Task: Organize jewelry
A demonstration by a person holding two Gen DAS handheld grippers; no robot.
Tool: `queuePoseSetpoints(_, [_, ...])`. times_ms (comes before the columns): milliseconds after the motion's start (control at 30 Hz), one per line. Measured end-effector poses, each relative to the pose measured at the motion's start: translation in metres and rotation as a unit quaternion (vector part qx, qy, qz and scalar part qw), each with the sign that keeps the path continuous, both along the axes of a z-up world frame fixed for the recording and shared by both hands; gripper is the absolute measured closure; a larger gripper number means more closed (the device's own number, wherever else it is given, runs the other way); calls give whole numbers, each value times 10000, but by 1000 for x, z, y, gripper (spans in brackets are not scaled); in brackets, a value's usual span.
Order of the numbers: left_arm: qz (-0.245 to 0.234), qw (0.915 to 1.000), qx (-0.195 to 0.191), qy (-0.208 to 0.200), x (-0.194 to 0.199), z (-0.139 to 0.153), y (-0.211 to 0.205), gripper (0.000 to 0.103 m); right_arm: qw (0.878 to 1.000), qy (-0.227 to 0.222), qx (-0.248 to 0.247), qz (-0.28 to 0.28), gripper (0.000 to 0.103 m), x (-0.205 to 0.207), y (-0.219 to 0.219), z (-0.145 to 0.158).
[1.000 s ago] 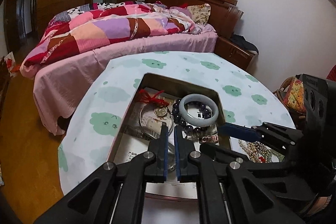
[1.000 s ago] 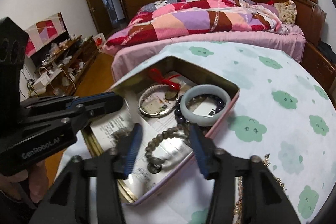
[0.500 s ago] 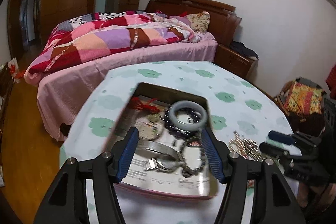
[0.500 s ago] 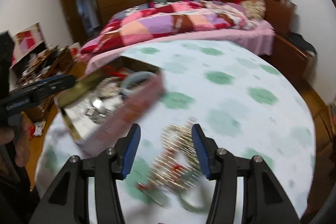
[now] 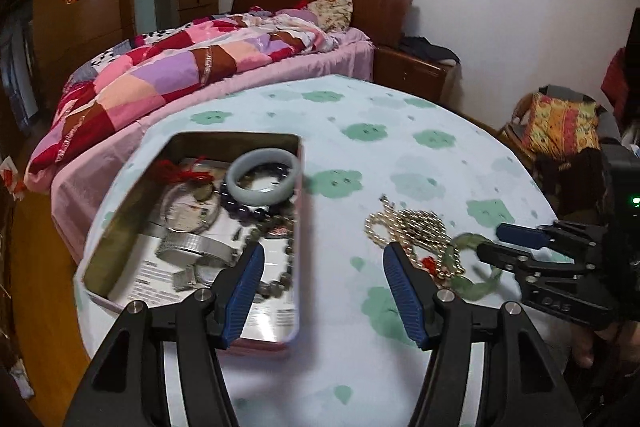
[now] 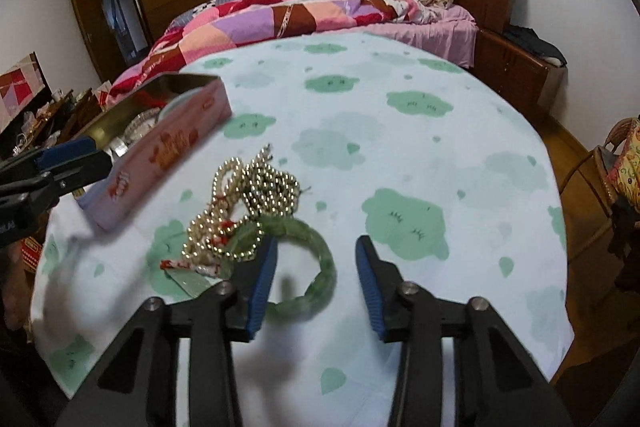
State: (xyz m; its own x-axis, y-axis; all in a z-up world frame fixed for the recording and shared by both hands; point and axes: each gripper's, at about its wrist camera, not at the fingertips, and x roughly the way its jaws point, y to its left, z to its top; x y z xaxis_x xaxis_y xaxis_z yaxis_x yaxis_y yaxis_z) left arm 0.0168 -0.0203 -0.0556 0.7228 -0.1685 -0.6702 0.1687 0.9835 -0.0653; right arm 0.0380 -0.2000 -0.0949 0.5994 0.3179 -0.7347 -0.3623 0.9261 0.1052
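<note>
Step in hand, by the look of it: picking the green bangle (image 6: 316,267) off the table (image 6: 440,131) for the tin (image 5: 192,227).

Right gripper (image 6: 316,285) spread wide, holding nothing, low over the bangle. Left pad (image 6: 260,287) over the ring's near-left arc, right pad well outside the ring. Left gripper (image 5: 320,291) likewise wide and empty, between the tin and the gold bead chain (image 5: 412,227).

To do it well:
- Shift a touch left and down so one pad drops inside the ring and the other outside; close across the band, not across the whole hoop.
- Choose the bangle's right arc, away from the bead chain (image 6: 248,203); chain and red-tied tag (image 6: 192,265) lie on its far-left rim and may drag along.
- Lift slowly; check for snagged beads before carrying over.
- Set down in the tin's free near end, clear of the pale bangle (image 5: 262,177) and dark beads (image 5: 248,213).

Hard to make out:
- Bangle's near arc hidden behind the left pad; motion blur around it.
- Whether the chain is tied to the bangle or only resting on it: cannot tell.
- From the left wrist, bangle partly masked by the right gripper's fingers.
- Small pieces in the tin's near end blurred, unidentifiable.
</note>
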Motion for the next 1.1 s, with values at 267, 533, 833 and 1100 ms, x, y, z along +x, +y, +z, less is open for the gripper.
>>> queuePoseSetpoints(267, [-408,9991,86,67,1,-3,-26,59,9999,99,-131,56,93,0,0,-10])
queuePoseSetpoints(533, [-684,9971,40,330,11,-12,-47,62,9990,-129,-26,-418,93,0,-30,2])
queuePoseSetpoints(833, [-895,9921,22,881,34,-35,-70,70,9986,-159,-129,-492,93,2,-35,0])
queuePoseSetpoints(1100, [-829,9916,-361,927,38,-35,-57,103,9973,-344,91,-642,93,1,-47,9])
